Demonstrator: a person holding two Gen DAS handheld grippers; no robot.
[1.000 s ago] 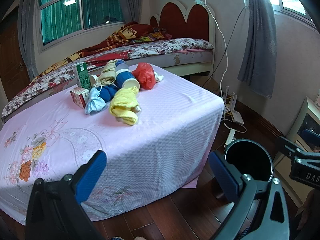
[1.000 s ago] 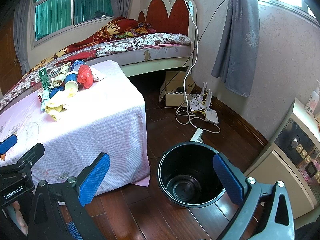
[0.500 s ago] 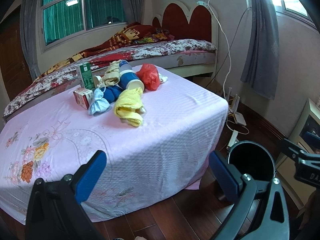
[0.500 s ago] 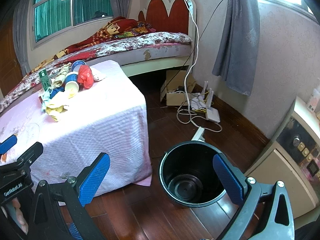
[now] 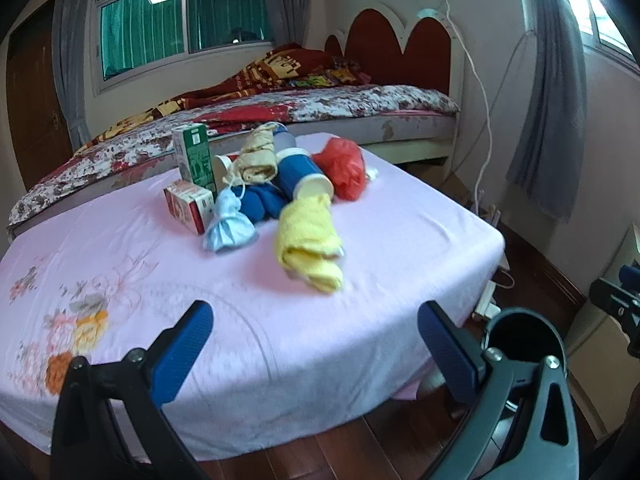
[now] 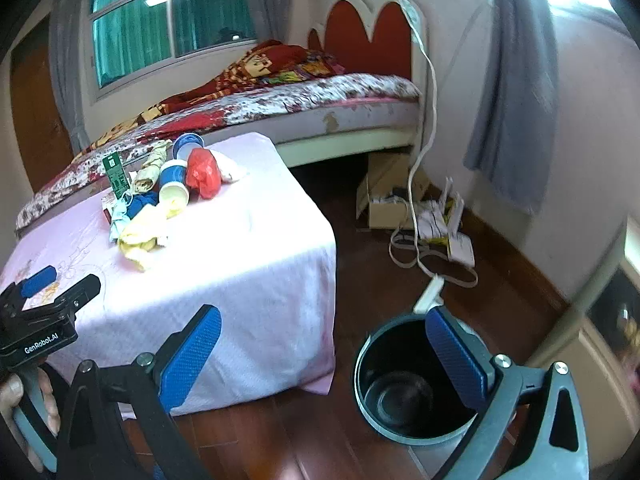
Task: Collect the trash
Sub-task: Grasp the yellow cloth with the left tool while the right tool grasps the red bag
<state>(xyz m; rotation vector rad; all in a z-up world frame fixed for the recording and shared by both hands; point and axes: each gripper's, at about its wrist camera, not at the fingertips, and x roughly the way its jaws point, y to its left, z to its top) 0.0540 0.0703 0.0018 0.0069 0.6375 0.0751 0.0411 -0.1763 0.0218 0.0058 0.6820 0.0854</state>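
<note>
A pile of trash lies on the pink-covered table: a yellow cloth, a blue paper cup, a red plastic bag, a light blue bundle, a green carton and a red box. The pile also shows in the right wrist view. My left gripper is open and empty, over the table's near edge. My right gripper is open and empty, above the floor beside the black bin. The bin stands on the floor right of the table.
A bed with a red headboard stands behind the table. Cables, a power strip and a cardboard box lie on the wooden floor by the wall. A cabinet stands at the right. My left gripper shows in the right wrist view.
My left gripper has moved forward toward the table and the trash pile, which now looks larger. The right gripper has shifted a little closer to the bin.
</note>
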